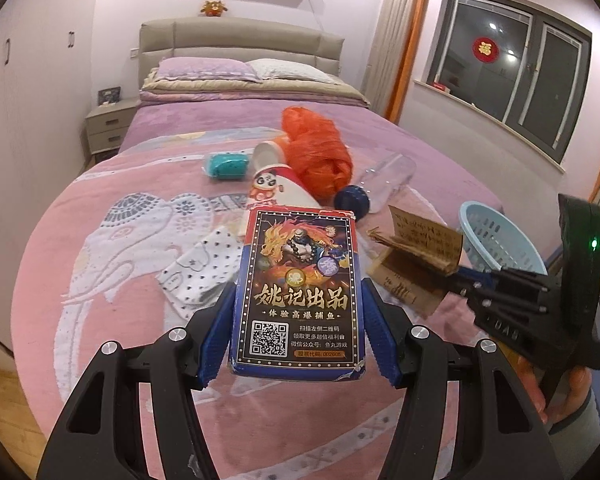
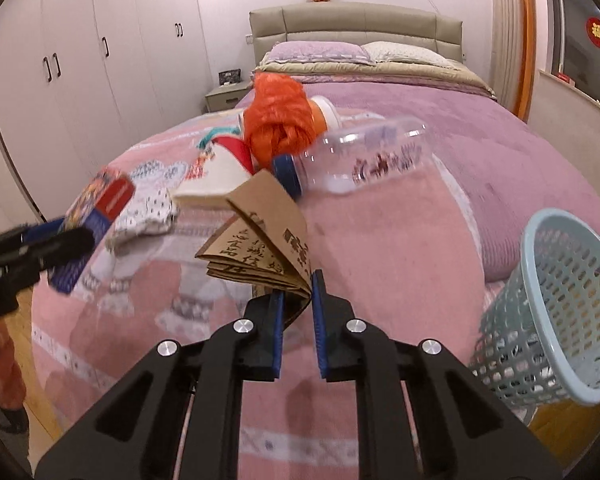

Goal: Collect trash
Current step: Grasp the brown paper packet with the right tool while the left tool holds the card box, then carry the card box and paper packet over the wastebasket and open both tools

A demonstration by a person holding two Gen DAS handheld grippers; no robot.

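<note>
with the left gripper (image 1: 298,300) clamped on the card box (image 1: 298,284) and the right gripper (image 2: 296,300) pinching the folded brown paper (image 2: 260,240) above the bed (image 2: 380,220), carry both gently over the basket (image 2: 560,300) before letting go.

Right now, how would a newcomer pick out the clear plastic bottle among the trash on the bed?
Start at the pink elephant blanket on the bed. Behind the folded brown paper in the right gripper lies the clear plastic bottle, on its side. Only it is see-through, with a dark blue cap, beside the orange plastic bag.
</note>
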